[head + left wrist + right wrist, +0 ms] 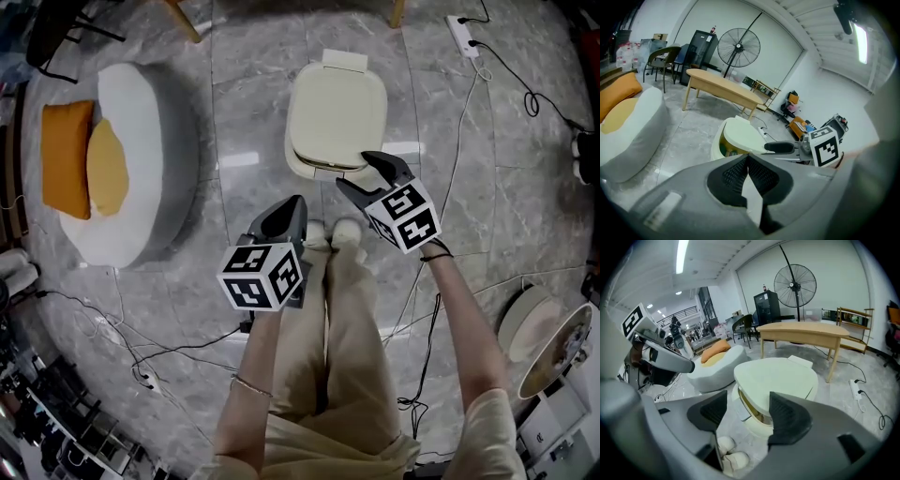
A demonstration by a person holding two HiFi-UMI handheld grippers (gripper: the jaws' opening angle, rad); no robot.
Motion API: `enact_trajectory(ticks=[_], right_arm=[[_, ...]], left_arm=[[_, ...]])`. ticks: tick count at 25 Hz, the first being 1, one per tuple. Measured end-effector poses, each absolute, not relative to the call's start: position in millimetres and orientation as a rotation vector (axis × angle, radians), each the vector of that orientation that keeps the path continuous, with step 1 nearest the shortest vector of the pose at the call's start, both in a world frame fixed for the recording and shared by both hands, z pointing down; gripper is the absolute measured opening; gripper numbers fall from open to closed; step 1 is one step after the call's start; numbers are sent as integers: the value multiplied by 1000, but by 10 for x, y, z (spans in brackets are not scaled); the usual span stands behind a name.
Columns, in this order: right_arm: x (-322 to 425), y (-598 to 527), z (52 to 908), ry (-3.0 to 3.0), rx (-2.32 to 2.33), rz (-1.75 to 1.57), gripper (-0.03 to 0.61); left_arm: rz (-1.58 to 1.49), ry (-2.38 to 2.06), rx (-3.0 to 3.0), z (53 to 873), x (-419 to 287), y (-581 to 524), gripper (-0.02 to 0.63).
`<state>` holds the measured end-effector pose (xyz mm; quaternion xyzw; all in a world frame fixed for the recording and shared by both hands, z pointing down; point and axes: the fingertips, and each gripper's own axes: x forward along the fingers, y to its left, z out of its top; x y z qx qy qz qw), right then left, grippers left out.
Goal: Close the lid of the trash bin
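Observation:
The cream trash bin (336, 117) stands on the marble floor just ahead of my feet. Its lid (776, 378) sits tilted low over the body, with a dark gap showing along the front edge. My right gripper (361, 171) is open, hovering at the bin's near right rim; in the right gripper view (747, 404) its jaws stand apart with nothing between them, the lid's front edge just beyond. My left gripper (293, 204) is shut and empty, held back to the left of the bin (738, 136).
A grey beanbag (141, 159) with orange cushions (67, 155) lies to the left. Cables and a power strip (462, 34) run along the right. A wooden table (806, 331) and a standing fan (794, 287) are behind the bin. My shoes (333, 232) are right before it.

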<state>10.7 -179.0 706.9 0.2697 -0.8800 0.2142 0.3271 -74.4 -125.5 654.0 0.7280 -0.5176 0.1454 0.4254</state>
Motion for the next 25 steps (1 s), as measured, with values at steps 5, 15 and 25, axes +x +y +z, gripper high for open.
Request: enact_trajectory(ticks=[5,15,25], right_arm=[[129,-1786,7143,-2304,778,600,241],[260,-1862,7449,-2187,895,532,27],[250,-1849,7686,-2091,916,522,5]], left_arm=[[373,-1262,1825,6670,-720,-1209,23],[380,-1244,1827,6883,-735,-1125,23],[368,-1249,1831,7009,-734,-1191,23]])
